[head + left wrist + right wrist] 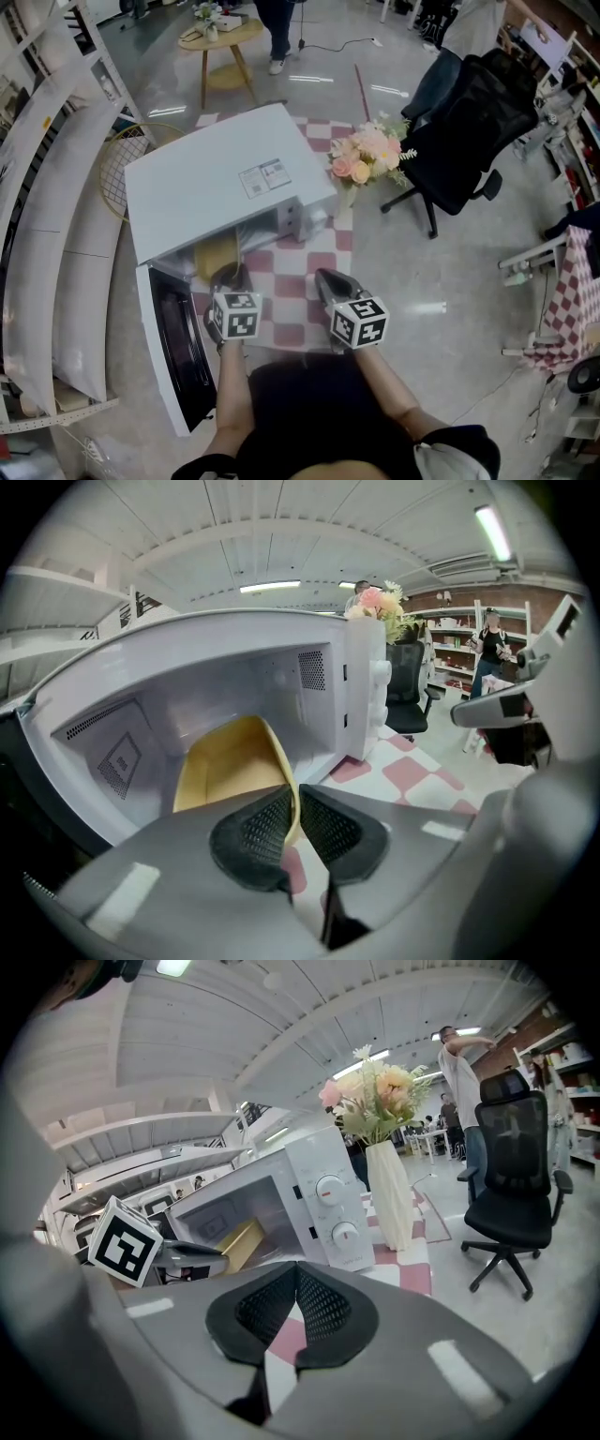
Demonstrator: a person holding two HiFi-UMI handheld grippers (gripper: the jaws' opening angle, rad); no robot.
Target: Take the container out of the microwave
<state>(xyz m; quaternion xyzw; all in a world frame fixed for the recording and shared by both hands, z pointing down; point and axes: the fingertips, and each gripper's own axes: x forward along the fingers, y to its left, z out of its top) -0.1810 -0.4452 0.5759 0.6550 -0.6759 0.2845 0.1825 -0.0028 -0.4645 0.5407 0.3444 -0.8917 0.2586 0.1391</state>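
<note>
A white microwave (225, 183) stands on the pink-checked table with its door (173, 347) swung open toward me on the left. The yellow container (216, 257) sits tilted at the mouth of the cavity. In the left gripper view my left gripper (294, 819) is shut on the near wall of the yellow container (230, 761), whose rim runs between the pads. In the head view the left gripper (232, 279) is at the cavity opening. My right gripper (330, 281) hovers over the table to the right, shut with nothing in it; the right gripper (296, 1283) faces the microwave's knobs (330, 1190).
A white vase of pink flowers (364, 157) stands at the microwave's right corner. A black office chair (469, 131) is on the floor to the right. White shelving (47, 234) runs along the left, and a round wooden table (217, 42) stands beyond.
</note>
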